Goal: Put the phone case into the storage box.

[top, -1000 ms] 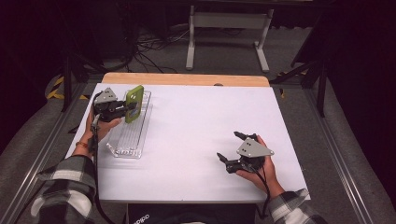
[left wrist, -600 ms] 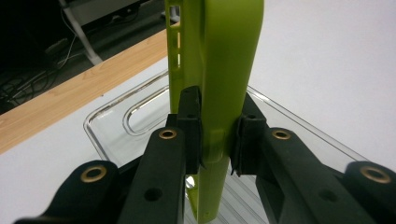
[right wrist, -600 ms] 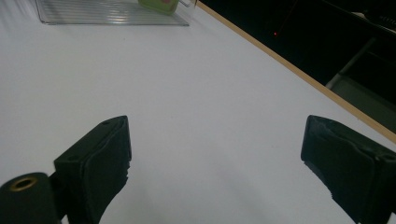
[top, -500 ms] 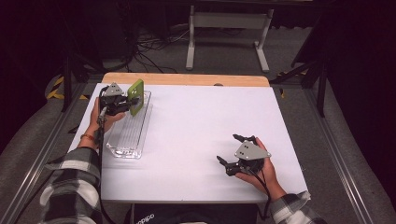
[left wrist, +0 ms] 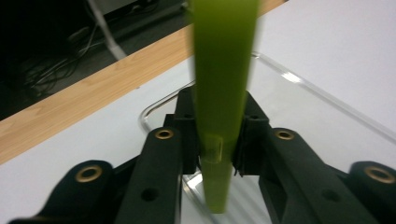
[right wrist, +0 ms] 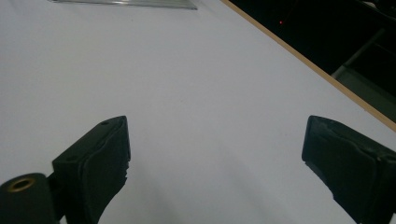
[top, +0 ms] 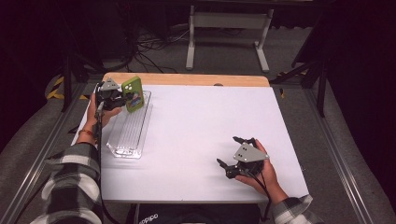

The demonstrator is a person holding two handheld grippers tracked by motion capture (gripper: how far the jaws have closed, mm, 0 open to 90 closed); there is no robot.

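Gripping a green phone (top: 132, 94) over a clear tray (top: 129, 133), the left gripper (top: 122, 96) hovers; right gripper (top: 229, 153) rests wide open, well apart.

Bright white table (top: 196, 130), dark surroundings, blurred close foreground.

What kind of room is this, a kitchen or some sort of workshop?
Probably a lab or recording studio, not a kitchen: a bare white table with dark surroundings, loose cables on the floor behind it, and a metal frame stand.
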